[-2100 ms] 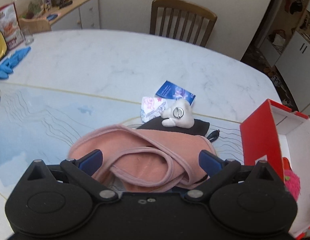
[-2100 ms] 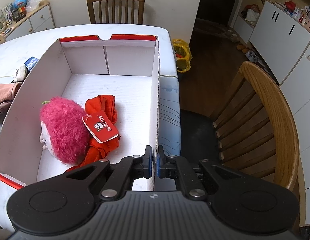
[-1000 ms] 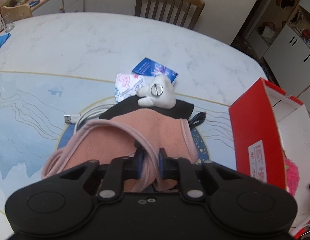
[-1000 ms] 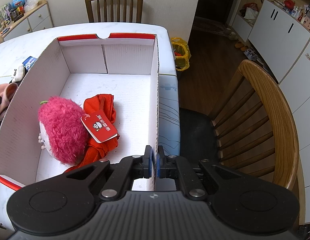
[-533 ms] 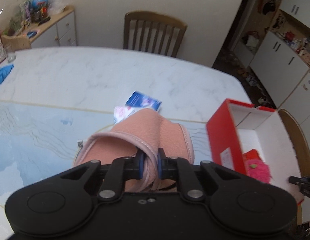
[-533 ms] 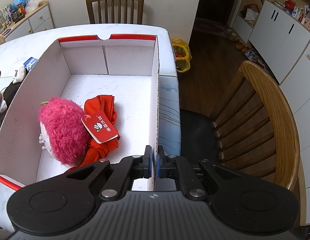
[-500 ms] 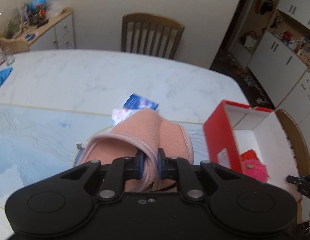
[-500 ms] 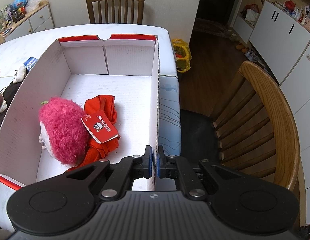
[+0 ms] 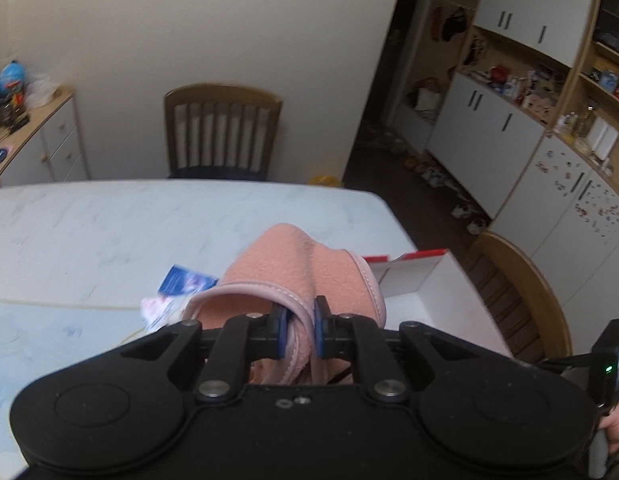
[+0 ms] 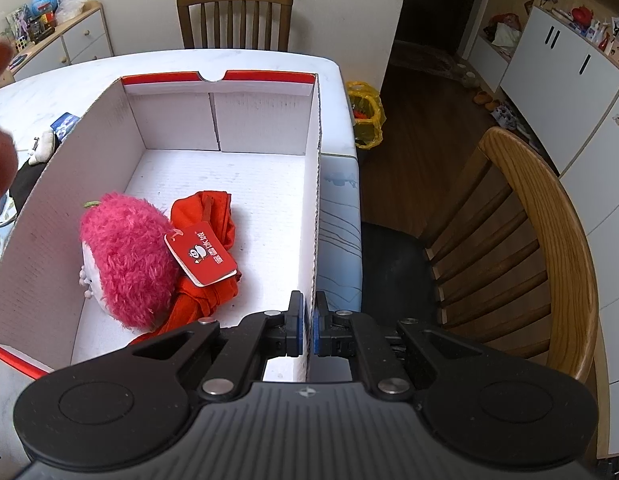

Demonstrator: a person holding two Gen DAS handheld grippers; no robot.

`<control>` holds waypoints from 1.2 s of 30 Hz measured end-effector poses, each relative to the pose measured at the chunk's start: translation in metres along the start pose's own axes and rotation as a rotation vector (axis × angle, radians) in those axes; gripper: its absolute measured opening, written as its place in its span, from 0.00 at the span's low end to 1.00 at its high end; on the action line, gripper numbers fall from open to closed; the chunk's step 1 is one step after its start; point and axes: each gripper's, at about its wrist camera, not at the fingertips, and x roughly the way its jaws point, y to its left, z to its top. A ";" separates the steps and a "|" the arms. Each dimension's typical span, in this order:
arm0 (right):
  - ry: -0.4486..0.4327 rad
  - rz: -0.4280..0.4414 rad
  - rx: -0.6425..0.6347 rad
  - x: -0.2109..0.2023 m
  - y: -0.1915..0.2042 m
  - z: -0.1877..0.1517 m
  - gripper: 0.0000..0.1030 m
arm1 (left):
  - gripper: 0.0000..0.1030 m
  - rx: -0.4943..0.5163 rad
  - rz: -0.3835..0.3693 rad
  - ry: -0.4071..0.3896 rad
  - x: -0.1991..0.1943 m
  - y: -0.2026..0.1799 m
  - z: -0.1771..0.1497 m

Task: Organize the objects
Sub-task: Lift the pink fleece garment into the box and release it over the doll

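Seemingly airborne, left tongs clamp the pink cloth.

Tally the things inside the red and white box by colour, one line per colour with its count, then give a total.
Pink: 1, the fluffy plush toy.
Orange-red: 1, the folded cloth lying against it.
Red: 1, the tag resting on top of both.
Total: 3 things in the box.

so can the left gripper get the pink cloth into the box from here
Probably yes: the left gripper holds the pink cloth clear of the table, and the box is open-topped with bare floor behind the toys.
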 end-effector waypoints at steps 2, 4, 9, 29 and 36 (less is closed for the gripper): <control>-0.002 0.002 0.001 -0.001 0.000 0.000 0.04 | 0.10 0.011 -0.021 -0.006 0.001 -0.008 0.003; -0.002 0.008 0.001 -0.002 0.000 0.000 0.04 | 0.10 0.024 -0.034 -0.009 0.003 -0.015 0.007; -0.003 0.014 -0.009 -0.002 0.000 0.000 0.04 | 0.10 0.053 -0.064 -0.020 0.011 -0.034 0.019; -0.008 0.040 -0.041 -0.003 -0.003 -0.001 0.04 | 0.10 0.196 -0.165 0.048 0.075 -0.118 0.023; -0.007 0.062 -0.038 -0.003 -0.007 -0.002 0.04 | 0.10 0.247 -0.191 0.102 0.111 -0.142 0.011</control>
